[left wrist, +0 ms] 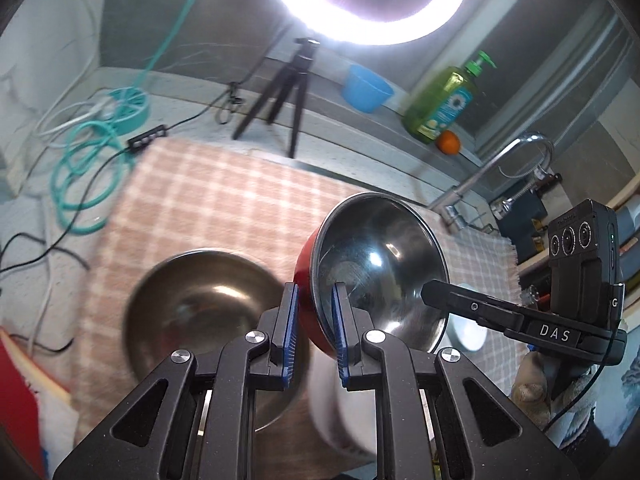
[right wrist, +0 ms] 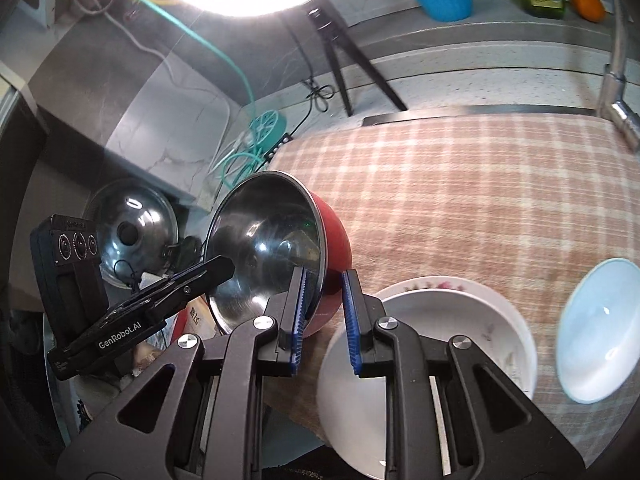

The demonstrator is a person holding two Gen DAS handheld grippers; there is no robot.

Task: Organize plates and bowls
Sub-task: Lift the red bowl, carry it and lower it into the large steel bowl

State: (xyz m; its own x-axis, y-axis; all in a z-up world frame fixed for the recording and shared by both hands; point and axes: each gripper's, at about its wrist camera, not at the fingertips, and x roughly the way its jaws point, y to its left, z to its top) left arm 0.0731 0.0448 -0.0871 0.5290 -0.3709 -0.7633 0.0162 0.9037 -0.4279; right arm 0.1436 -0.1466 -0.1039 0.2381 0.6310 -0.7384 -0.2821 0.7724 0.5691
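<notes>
Left wrist view first: the left gripper is pinching the wall of a red bowl with a shiny steel inside, one blue pad on the red outside, the other inside. The bowl is sitting tilted at centre frame, above a pink checked cloth. Lower left of it, a bare steel bowl is resting on the cloth, blurred. At right, the right gripper is reaching in beside the red bowl's rim; from here I cannot tell how its jaws are standing. A ring light is glaring at the top, with a green soap bottle at upper right.

Right wrist view now: the right gripper is clamping what looks like a second red bowl, again tilted, at centre left. Just below right, a white bowl is lying on the cloth, with a pale blue bowl near the right edge. The left gripper is poking in from the left.
</notes>
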